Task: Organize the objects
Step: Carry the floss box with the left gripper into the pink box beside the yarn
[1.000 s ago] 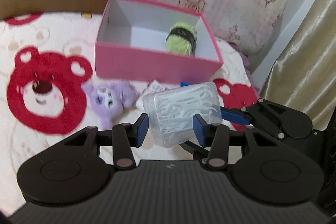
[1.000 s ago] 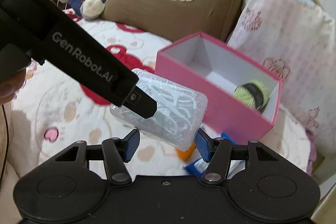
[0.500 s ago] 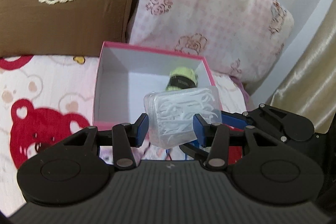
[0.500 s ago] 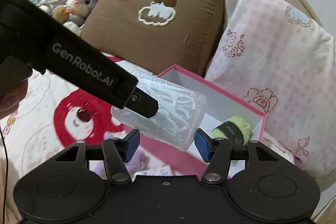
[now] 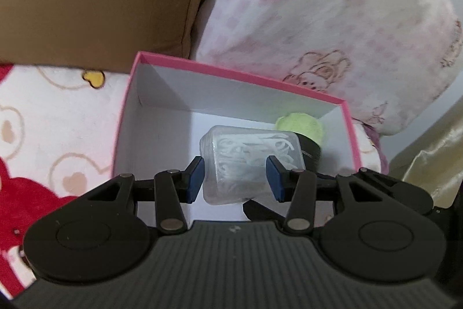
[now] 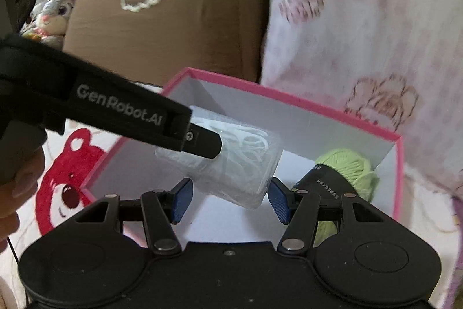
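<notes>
My left gripper fingers clench the clear floss-pick box over the pink box — yarn just right. Right gripper fingers straddle it, apparently released — long axis crosswise.

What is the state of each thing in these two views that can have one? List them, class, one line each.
pink box: open, no lid on it.
clear floss-pick case: closed, held above the box's inside.
green yarn ball: wound, banded, lying inside the box.
left gripper: shut on the case.
right gripper: around the case's end; contact unclear.
</notes>
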`<action>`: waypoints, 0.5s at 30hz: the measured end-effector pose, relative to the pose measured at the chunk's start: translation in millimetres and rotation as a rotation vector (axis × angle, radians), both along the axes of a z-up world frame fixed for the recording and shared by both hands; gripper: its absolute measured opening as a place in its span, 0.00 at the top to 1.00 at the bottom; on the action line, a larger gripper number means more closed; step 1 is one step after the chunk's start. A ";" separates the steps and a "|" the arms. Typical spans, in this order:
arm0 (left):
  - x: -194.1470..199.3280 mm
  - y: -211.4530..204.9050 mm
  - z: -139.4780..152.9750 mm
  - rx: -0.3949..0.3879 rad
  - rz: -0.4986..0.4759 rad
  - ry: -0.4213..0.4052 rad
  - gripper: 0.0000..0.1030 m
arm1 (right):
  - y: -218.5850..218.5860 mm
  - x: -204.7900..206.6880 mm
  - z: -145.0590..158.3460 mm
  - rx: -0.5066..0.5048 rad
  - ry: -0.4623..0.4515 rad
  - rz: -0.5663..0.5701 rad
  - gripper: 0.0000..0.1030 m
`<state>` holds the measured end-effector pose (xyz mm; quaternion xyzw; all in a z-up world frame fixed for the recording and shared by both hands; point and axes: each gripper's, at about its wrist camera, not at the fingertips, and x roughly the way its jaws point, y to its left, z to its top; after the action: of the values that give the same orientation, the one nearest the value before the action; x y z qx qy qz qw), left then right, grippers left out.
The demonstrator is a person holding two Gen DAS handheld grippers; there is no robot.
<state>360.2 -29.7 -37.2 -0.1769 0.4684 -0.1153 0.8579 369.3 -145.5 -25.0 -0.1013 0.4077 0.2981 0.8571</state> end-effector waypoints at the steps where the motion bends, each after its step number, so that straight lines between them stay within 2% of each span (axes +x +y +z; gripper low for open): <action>1: 7.3 0.0 -7.1 -0.004 -0.001 0.013 0.56 | 0.9 6.8 -5.2 -0.007 0.016 -0.003 0.41; 9: 42.1 -1.2 -42.9 -0.044 0.013 0.055 0.57 | 9.0 39.2 -29.3 -0.079 0.072 -0.008 0.44; 15: 56.5 -6.2 -61.1 -0.017 0.018 0.109 0.57 | 17.6 55.3 -44.5 -0.122 0.137 -0.038 0.45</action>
<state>416.7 -36.0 -98.3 -0.1944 0.5120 -0.1016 0.8305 424.6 -127.8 -69.5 -0.1247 0.4845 0.2626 0.8250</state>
